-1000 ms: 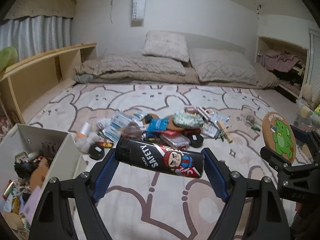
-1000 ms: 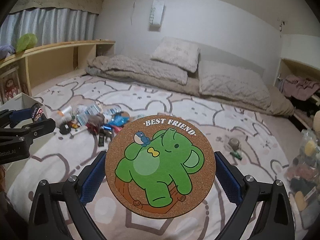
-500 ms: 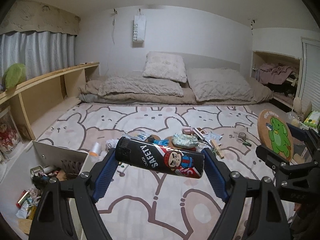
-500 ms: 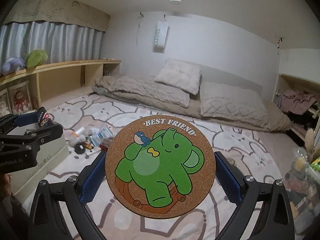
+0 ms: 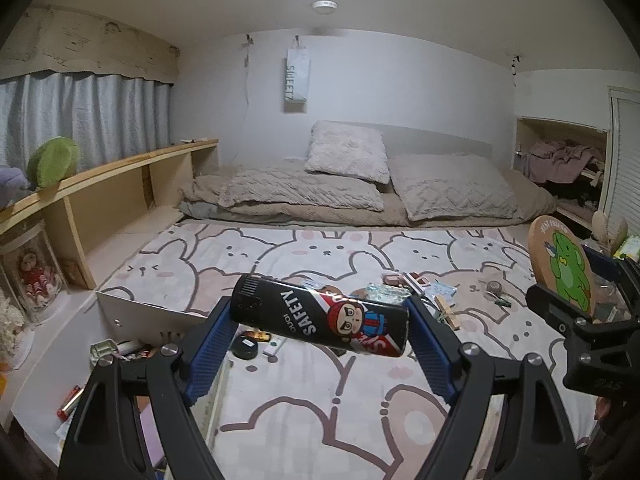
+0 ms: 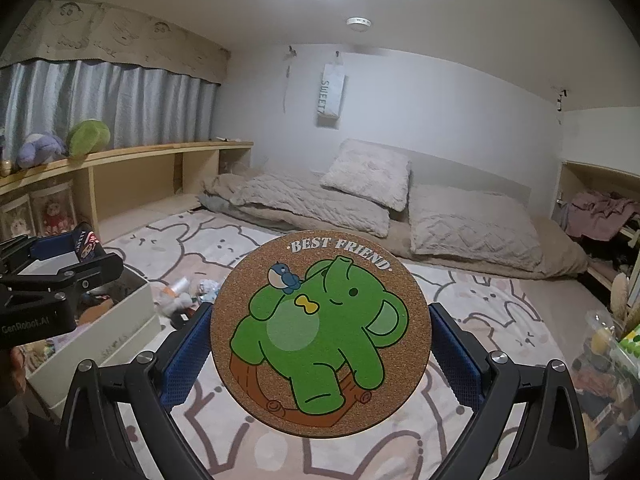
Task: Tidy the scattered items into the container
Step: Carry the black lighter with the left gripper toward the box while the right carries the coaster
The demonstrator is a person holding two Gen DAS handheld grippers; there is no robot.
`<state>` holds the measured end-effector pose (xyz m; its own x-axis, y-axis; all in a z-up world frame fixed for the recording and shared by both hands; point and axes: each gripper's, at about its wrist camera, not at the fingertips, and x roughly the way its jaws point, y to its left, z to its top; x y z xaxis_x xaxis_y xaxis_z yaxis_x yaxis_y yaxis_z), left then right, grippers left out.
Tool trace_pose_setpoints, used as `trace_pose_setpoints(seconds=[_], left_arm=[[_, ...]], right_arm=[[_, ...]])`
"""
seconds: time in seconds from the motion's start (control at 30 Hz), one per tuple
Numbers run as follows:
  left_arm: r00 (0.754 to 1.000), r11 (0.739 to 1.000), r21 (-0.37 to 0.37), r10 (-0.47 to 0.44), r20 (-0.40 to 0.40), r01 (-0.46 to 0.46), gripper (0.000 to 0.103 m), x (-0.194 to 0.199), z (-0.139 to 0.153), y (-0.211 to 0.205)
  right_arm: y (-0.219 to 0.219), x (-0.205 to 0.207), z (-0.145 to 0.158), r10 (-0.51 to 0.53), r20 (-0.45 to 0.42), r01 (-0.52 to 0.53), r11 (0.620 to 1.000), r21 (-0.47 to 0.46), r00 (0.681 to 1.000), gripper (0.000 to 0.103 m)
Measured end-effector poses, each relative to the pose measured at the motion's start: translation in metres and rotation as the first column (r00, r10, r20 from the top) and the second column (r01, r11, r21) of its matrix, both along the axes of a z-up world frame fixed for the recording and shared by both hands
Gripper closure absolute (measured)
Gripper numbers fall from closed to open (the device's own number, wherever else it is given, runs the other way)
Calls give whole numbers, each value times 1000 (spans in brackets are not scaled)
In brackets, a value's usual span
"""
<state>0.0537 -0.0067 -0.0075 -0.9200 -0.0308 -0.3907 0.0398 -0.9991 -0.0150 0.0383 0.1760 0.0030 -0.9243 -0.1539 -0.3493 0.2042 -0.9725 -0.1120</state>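
The left tongs grip a black can end to end between the blue pads, lying crosswise and clear of the rug. The right tongs clamp a round cork coaster by its rim, held upright and facing the camera.

The box, the container, sits on the rug at the left, below and a little to the left of the left tongs. It already holds a good deal: a battery, papers and other small bits too jumbled to name, so the job looks well under way.

Plenty is left. A pile of packets, small boxes and sticks still lies on the rug behind the can, well apart from the box, and a black disc with a few scraps lies just beside the box wall. A tape roll sits further right. Neither held thing is in the box yet; both are carried above the rug, the can nearer the box than the coaster.
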Motion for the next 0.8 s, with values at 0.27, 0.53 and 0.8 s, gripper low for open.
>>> trace_pose_setpoints(seconds=[0.27, 0.53, 0.8], left_arm=[[998, 998, 8, 57, -20, -57, 20, 19, 8, -32], [992, 993, 23, 116, -40, -115, 20, 35, 13, -71], [980, 981, -5, 194, -51, -195, 20, 50, 16, -121]], right_arm=[[-24, 1, 9, 50, -7, -50, 999, -12, 999, 3], [-53, -2, 10, 105, 4, -104, 994, -36, 995, 3], [-82, -4, 8, 159, 23, -158, 986, -52, 987, 3]])
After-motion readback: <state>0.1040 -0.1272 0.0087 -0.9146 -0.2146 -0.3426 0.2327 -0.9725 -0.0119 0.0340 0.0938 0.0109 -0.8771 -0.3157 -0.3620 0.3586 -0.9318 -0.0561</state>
